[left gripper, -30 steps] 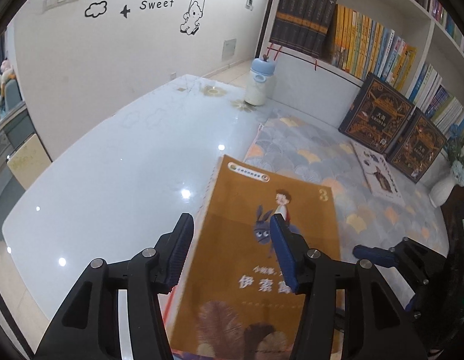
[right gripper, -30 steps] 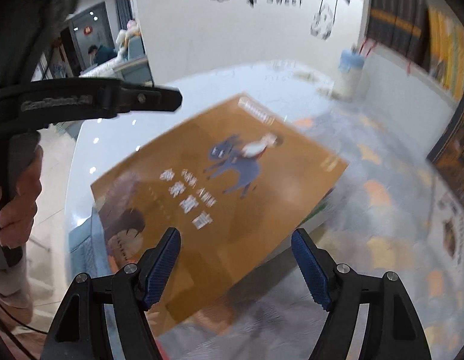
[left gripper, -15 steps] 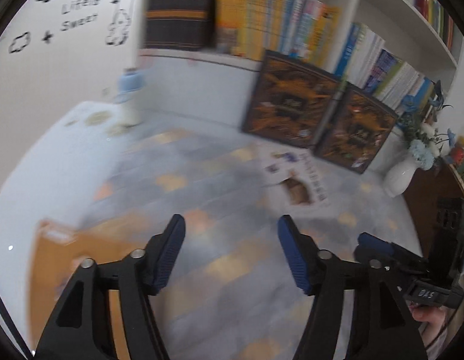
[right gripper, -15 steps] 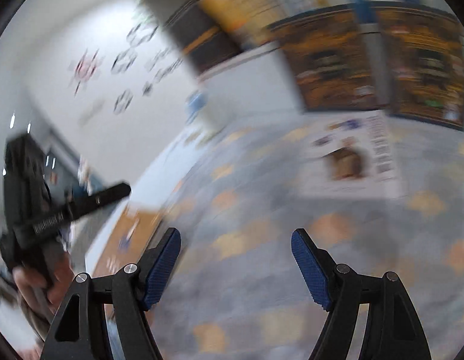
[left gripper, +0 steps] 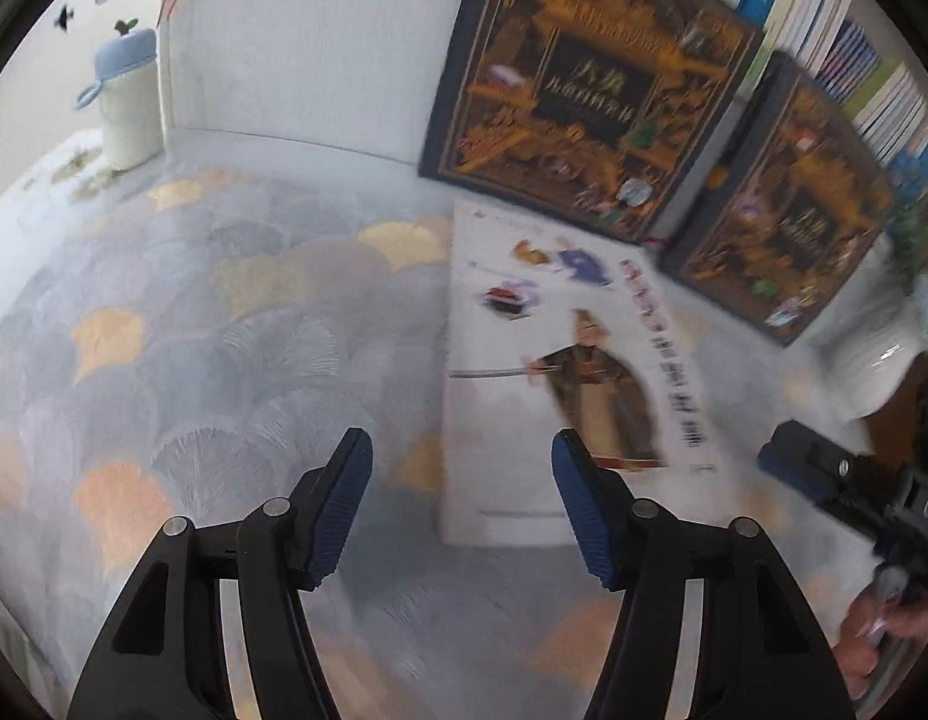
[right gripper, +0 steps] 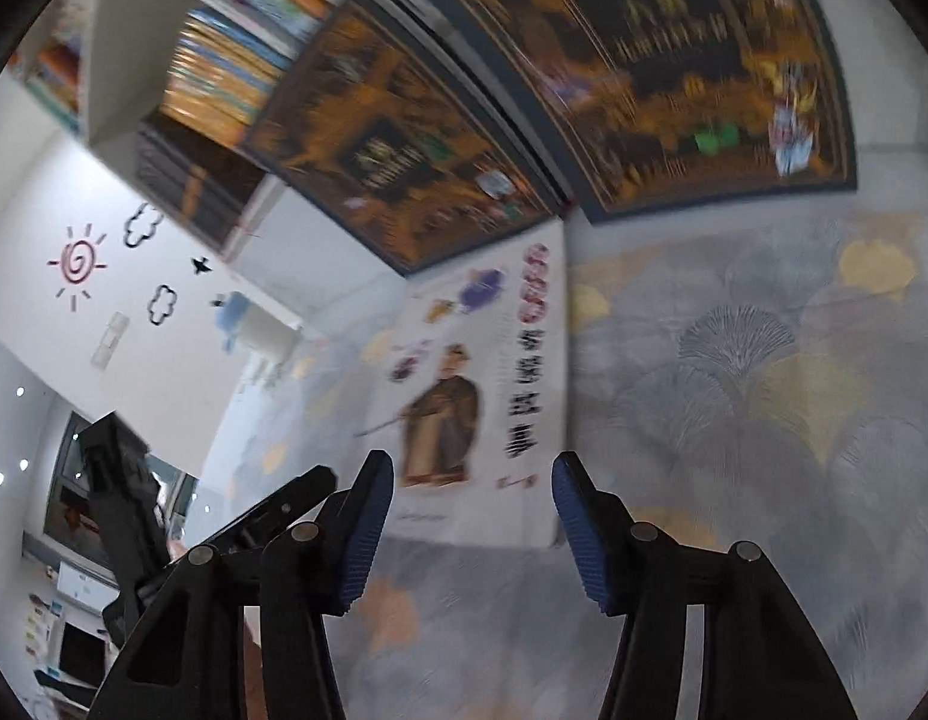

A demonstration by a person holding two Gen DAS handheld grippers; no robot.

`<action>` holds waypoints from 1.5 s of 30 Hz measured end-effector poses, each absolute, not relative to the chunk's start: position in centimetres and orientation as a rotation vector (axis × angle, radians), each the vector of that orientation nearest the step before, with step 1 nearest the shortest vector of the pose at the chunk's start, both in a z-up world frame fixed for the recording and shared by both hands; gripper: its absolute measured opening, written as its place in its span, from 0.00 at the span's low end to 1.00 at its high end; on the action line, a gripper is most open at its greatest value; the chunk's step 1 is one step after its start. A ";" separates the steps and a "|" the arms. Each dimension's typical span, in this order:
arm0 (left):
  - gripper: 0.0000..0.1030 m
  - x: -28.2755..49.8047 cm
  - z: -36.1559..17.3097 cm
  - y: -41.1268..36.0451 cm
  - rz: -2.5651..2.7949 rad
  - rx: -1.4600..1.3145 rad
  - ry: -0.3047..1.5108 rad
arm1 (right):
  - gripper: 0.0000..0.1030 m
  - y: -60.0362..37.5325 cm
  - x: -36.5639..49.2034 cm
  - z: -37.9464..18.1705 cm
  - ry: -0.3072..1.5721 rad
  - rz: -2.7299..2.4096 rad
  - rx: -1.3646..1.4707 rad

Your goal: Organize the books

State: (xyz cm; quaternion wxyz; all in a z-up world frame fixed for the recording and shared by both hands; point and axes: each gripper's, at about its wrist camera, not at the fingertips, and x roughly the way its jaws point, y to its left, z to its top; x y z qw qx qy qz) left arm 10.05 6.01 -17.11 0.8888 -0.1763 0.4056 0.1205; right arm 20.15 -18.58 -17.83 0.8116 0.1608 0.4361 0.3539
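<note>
swinging away from the orange donkey-cover book of a second ago, now out of both views; both now facing the white thin picture book (left gripper: 559, 372) lying flat on the grey fan-patterned mat (left gripper: 236, 324), just before two dark ornate gold-printed books (left gripper: 589, 84) leaning at the shelf. likely next pick. left gripper (left gripper: 461, 504) closing slightly, right gripper (right gripper: 472, 510) narrowing, both empty, jaws apart. motion blurring the cover lettering.
</note>
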 end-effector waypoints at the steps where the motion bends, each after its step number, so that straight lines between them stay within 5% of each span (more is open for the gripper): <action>1: 0.58 10.3 -17.6 6.1 0.258 -0.351 0.857 | 0.53 -18.3 20.8 -18.5 0.944 0.736 0.333; 15: 0.61 9.2 -17.1 5.0 0.108 -0.365 0.919 | 0.57 -17.9 18.7 -19.4 1.017 0.841 0.380; 37: 0.61 -14.1 -14.9 0.2 -0.167 -0.255 1.080 | 0.57 -21.4 -5.5 -21.2 1.142 0.994 0.224; 45: 0.54 -12.3 -16.7 3.6 -0.179 -0.363 1.091 | 0.50 -23.1 -4.8 -23.0 1.196 1.062 0.337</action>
